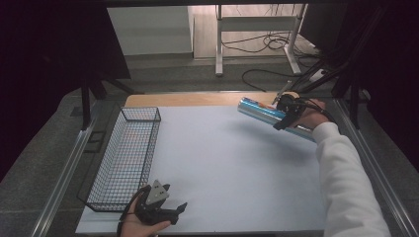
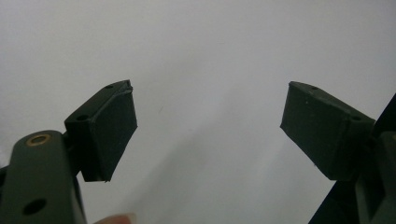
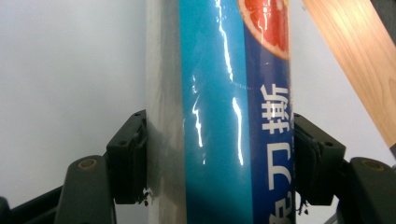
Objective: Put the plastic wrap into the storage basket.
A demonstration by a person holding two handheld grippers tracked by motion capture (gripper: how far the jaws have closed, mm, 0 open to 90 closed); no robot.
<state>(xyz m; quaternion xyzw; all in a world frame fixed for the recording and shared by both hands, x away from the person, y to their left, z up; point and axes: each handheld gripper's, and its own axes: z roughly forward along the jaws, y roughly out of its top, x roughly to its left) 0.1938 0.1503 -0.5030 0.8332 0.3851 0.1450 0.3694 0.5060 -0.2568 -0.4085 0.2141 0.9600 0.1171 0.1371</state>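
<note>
A shiny blue roll (image 1: 257,111) with a grapefruit picture and printed characters hangs tilted above the far right of the white table (image 1: 222,163). My right gripper (image 1: 282,114) is shut on it around its middle. In the right gripper view both black pads (image 3: 130,158) press on the sides of the roll (image 3: 219,70), which runs up between them. My left gripper (image 1: 177,196) rests low at the front left of the table, jaws pointing right. In the left gripper view it (image 2: 210,93) stands open over bare white surface with nothing between the pads.
A black wire basket (image 1: 141,114) stands along the table's left side, just beyond the left gripper. A wooden strip (image 1: 197,98) borders the far edge, seen too in the right gripper view (image 3: 355,60). Metal rails run along both sides.
</note>
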